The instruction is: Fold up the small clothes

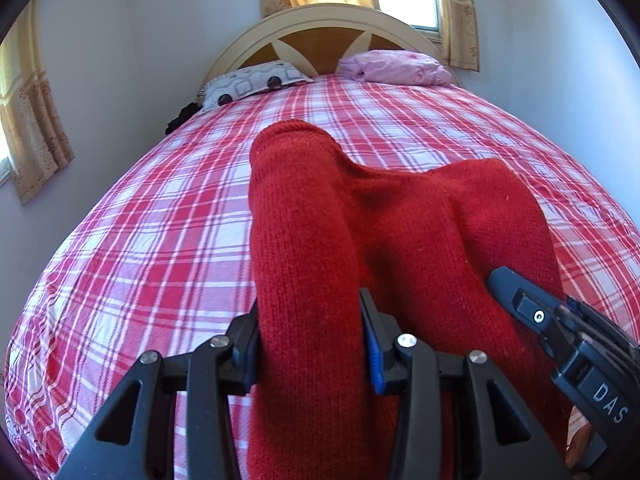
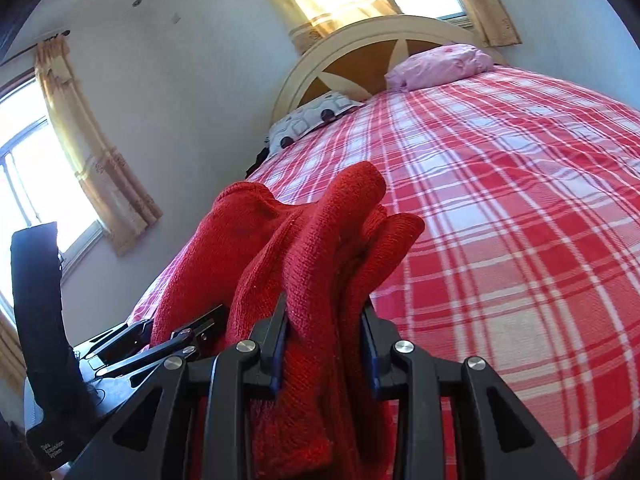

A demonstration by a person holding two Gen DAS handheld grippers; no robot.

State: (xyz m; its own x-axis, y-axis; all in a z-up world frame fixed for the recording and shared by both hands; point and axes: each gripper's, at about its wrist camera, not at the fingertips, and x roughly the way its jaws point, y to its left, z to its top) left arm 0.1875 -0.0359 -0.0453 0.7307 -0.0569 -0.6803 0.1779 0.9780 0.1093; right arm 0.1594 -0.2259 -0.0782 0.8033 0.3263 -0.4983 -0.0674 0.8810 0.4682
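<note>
Plaid-sheeted bed (image 1: 160,240) lies beneath. Left claw (image 1: 312,344) and right claw (image 2: 324,344) each pinch the red knit garment (image 1: 320,220), lifted above bed, bunched; folding barely begun.

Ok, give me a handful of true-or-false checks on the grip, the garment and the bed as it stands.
1. Both grippers are closed on the red knitted garment. True: the left gripper and the right gripper each pinch it.
2. The garment lies flat and spread out on the red-and-white plaid bedsheet. False: it is bunched and lifted between the fingers.
3. Two pillows sit by the cream arched headboard. True: a pink pillow and a grey patterned pillow.
4. The sheet is plain blue. False: red-and-white plaid.
</note>
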